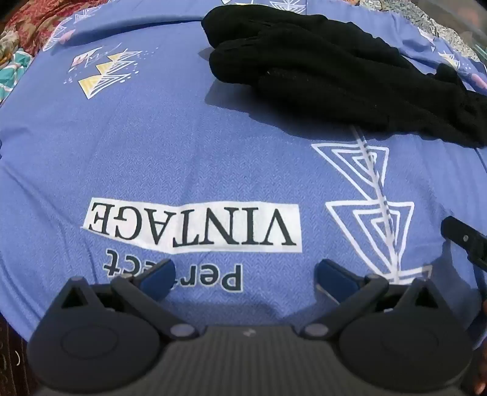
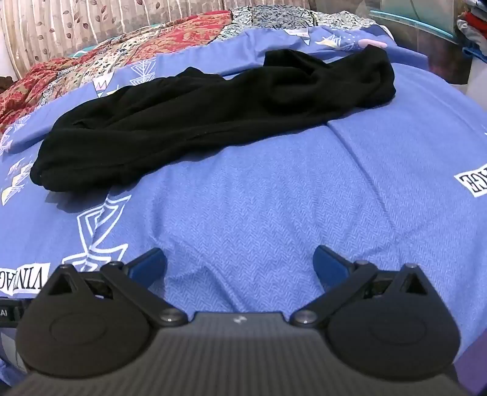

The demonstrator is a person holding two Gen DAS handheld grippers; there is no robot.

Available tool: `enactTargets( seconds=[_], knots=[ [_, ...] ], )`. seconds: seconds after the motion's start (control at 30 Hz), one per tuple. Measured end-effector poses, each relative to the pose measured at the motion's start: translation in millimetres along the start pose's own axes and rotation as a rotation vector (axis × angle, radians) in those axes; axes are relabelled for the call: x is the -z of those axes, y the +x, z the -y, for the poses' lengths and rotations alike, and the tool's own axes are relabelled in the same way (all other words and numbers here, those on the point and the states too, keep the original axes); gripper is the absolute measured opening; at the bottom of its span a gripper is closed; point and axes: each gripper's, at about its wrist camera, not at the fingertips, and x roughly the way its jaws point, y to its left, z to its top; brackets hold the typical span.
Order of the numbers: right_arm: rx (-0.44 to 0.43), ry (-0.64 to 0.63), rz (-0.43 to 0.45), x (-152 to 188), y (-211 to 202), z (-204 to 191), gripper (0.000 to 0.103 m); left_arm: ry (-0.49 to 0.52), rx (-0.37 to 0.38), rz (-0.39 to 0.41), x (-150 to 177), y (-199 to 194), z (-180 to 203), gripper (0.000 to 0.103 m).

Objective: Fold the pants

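Black pants (image 1: 328,76) lie bunched and crumpled on a blue printed bedsheet (image 1: 182,152), at the upper right of the left wrist view. In the right wrist view the pants (image 2: 197,121) stretch across the upper middle, from lower left to upper right. My left gripper (image 1: 242,278) is open and empty, low over the sheet, well short of the pants. My right gripper (image 2: 240,265) is open and empty, also over bare sheet in front of the pants. Part of the right gripper (image 1: 465,240) shows at the right edge of the left wrist view.
The sheet (image 2: 274,198) carries a white "Perfect VINTAGE" label (image 1: 194,225) and white triangle prints (image 1: 374,195). A red patterned quilt (image 2: 121,61) lies behind the pants. A curtain (image 2: 76,24) hangs at the back. Stacked clothes (image 2: 471,27) show at the far right.
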Motion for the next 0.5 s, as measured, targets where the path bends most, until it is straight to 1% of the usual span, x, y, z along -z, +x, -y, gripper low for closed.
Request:
enactTargets(
  seconds=[0.07, 0.17, 0.27, 0.5],
  knots=[
    [-0.002, 0.001, 0.012, 0.3, -0.5, 0.0, 0.103, -0.001, 0.000, 0.005, 0.7, -0.1, -0.1, 0.103],
    [-0.001, 0.005, 0.011, 0.0, -0.7, 0.3, 0.103, 0.006, -0.008, 0.008, 0.7, 0.5, 0.6, 0.103],
    [-0.002, 0.011, 0.010, -1.1, 1.1, 3.0, 0.103, 0.001, 0.000, 0.012, 1.4, -4.5, -3.7, 0.103],
    [0.012, 0.003, 0.011, -1.0, -0.8, -0.7, 0.103, 0.003, 0.002, 0.004, -1.2, -5.3, -4.7, 0.103]
  ],
)
